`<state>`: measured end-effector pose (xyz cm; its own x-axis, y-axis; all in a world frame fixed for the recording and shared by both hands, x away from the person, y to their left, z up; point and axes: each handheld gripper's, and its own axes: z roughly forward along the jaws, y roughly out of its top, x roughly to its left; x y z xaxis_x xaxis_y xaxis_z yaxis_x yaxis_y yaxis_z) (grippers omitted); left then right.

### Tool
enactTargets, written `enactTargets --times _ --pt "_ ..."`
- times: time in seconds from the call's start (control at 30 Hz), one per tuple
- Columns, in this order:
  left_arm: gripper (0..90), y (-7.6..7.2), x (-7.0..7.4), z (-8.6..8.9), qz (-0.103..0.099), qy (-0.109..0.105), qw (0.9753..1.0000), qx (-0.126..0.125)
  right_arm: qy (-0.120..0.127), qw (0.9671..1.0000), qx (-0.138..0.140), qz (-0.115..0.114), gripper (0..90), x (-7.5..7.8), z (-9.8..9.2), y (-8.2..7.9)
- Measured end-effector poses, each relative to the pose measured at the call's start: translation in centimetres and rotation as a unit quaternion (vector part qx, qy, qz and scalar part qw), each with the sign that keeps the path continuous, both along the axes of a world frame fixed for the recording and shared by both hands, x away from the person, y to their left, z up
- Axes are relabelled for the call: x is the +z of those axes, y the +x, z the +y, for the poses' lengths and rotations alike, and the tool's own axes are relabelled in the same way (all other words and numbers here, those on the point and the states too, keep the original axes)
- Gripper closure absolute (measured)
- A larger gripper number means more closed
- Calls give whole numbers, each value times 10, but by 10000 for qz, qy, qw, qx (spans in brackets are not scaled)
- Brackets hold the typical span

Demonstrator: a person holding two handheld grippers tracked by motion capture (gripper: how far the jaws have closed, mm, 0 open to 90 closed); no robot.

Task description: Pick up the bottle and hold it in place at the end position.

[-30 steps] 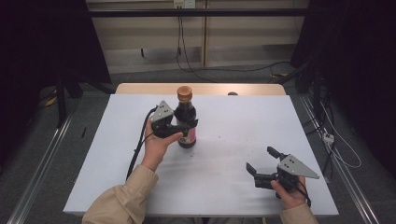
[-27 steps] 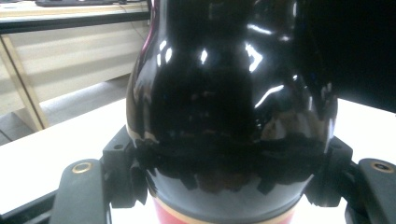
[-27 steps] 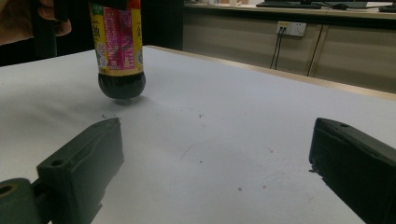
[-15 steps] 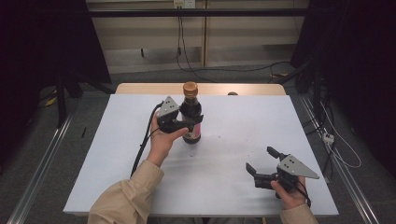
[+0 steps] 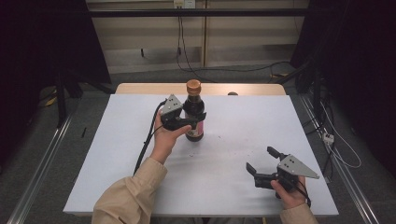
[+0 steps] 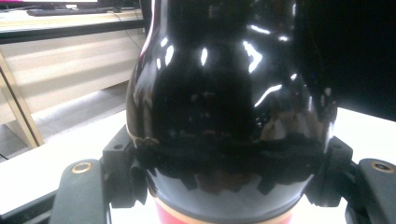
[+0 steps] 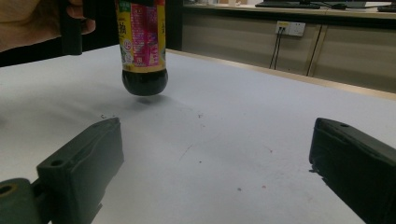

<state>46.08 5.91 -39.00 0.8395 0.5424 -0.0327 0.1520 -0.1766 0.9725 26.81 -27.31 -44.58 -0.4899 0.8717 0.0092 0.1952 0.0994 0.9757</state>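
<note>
Carrying step judged: soy sauce bottle [image 5: 194, 112] is clamped by left gripper [image 5: 183, 122], lifted off table [image 5: 116, 140]; right gripper [image 5: 262, 164] is held wide open, empty; set-down needed next.

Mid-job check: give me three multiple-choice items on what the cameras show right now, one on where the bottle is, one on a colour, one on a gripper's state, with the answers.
1. Where is the dark sauce bottle?
A. lying flat on the table
B. held by the left gripper, its base off the white table
C. between the right gripper's jaws

2. What colour is the bottle's cap?
A. orange-brown
B. blue
C. white

3. What state is the right gripper in?
A. shut on the bottle
B. shut on nothing
C. open, holding nothing

Answers:
1 B: the left gripper view shows the jaws clamped on the bottle's dark body, and the right gripper view shows a gap and shadow under its base.
2 A: the high view shows an orange-brown cap.
3 C: the right gripper view shows its jaws wide apart over bare table.
</note>
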Motion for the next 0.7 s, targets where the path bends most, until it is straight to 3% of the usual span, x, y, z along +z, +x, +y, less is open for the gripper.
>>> enactTargets --times 0.37,0.7 --pt "290 4 -6 -7 -15 -31 10000 58 -3 10000 7 10 24 -1 0 0" --pt "289 7 -11 -20 -28 -2 10000 -37 14 10000 -2 31 24 -1 0 0"
